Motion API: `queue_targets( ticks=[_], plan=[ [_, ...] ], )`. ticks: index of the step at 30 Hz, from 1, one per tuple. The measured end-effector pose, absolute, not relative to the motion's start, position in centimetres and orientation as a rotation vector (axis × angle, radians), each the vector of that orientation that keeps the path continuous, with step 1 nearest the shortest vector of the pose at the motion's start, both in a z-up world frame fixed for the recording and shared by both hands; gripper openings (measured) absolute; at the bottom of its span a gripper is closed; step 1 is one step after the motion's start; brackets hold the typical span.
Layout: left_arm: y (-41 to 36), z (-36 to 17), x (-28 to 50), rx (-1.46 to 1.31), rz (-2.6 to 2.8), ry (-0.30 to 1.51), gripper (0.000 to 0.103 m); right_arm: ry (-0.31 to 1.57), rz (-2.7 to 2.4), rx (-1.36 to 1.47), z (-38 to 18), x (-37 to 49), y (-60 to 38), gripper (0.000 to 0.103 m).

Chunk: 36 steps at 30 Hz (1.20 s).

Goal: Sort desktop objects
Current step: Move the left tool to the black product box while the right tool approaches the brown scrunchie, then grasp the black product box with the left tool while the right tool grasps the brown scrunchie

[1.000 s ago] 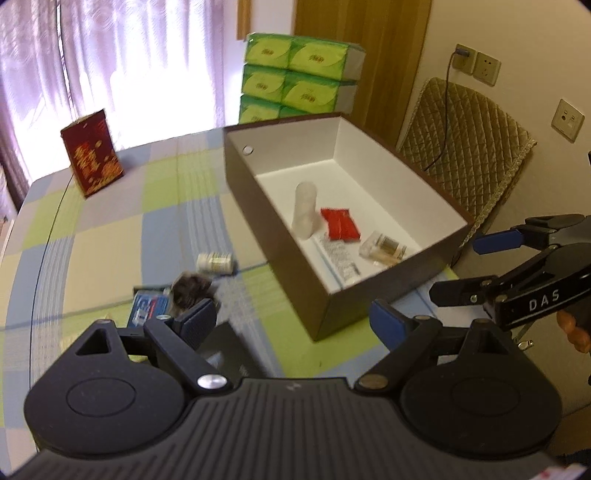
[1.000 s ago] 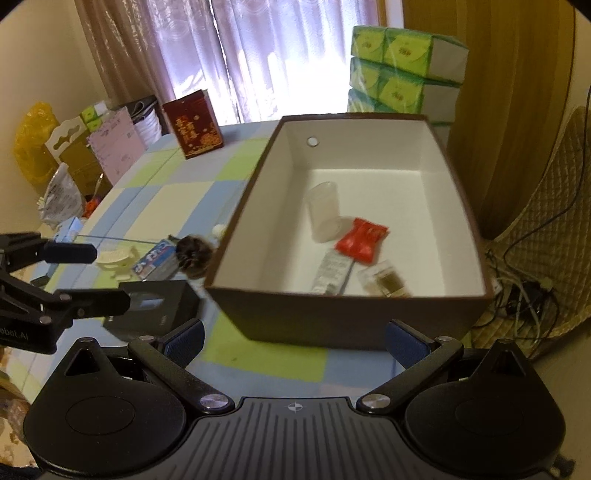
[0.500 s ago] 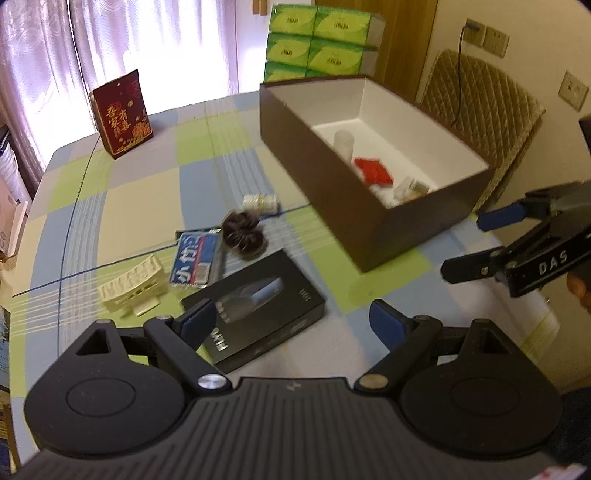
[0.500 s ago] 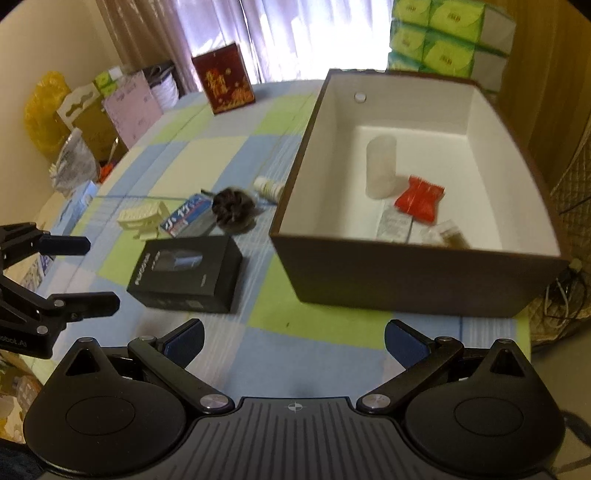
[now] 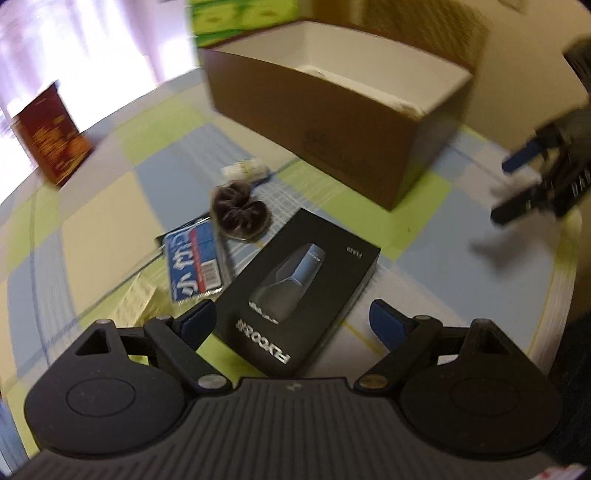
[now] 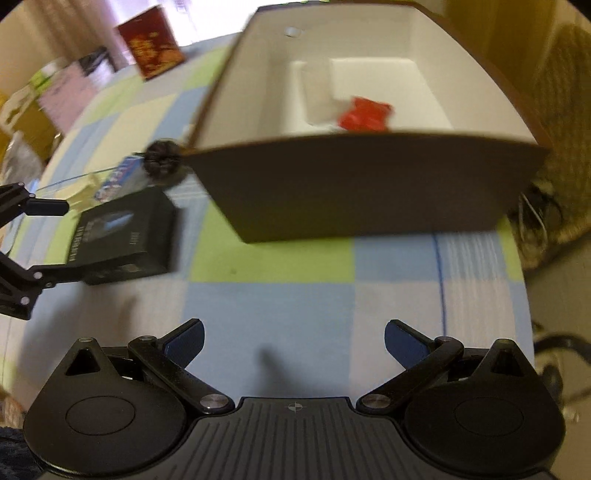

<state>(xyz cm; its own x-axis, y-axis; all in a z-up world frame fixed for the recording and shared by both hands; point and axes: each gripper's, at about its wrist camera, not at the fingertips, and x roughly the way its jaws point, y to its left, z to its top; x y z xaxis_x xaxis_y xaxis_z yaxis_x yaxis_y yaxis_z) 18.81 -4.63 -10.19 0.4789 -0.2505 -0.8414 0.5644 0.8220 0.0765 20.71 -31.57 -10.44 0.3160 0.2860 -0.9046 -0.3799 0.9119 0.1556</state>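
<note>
A flat black product box (image 5: 299, 288) (image 6: 122, 236) lies on the checked tablecloth, and my left gripper (image 5: 291, 321) hangs open just over its near end, one finger on each side, not touching. Beyond it lie a blue packet (image 5: 194, 264), a dark hair tie (image 5: 240, 216) (image 6: 162, 160), a small white bottle (image 5: 245, 169) and a cream plastic piece (image 5: 135, 304). The brown sorting box (image 5: 332, 136) (image 6: 369, 195) holds a red packet (image 6: 365, 114). My right gripper (image 6: 293, 341) is open over bare cloth in front of that box.
A red gift box (image 5: 51, 147) (image 6: 153, 42) stands at the far left of the table. Green tissue packs (image 5: 240, 14) are stacked behind the brown box. The table edge (image 5: 554, 295) runs close on the right, with a chair and cables (image 6: 535, 218) beyond.
Both grippers have come down toward the table. The left one has swung away from the brown box and now sits over the black product box. Both stayed open.
</note>
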Motion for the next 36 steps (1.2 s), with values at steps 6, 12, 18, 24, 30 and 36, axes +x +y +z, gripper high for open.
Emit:
queue_targets(
  ticks=[6,12,18,24,30,36],
  plan=[
    [-5.5,-11.9,21.2,0.505,-0.711,0.944,0.088,1.197,0.315,-0.018,-11.2,21.0,-34.1,0.101],
    [-6.7,-13.8,23.3,0.598,-0.818,0.975,0.087,1.216,0.229,0.039,-11.5,20.9,-36.1,0.101],
    [-7.2,-14.5,22.5,0.630,-0.817,0.951,0.083,1.233,0.216,0.047,-11.5,20.8,-36.3,0.101],
    [-6.2,-14.3,20.2,0.593,-0.743,0.980,0.082,1.236,0.281,0.027,-11.7,20.9,-34.3,0.101],
    [-2.5,-14.1,17.3,0.444,-0.504,1.055,0.082,1.217,0.479,-0.032,-11.3,20.2,-30.0,0.101],
    [3.4,-13.8,16.3,0.254,-0.178,1.121,0.082,1.141,0.671,-0.067,-10.2,20.0,-24.4,0.101]
  ],
)
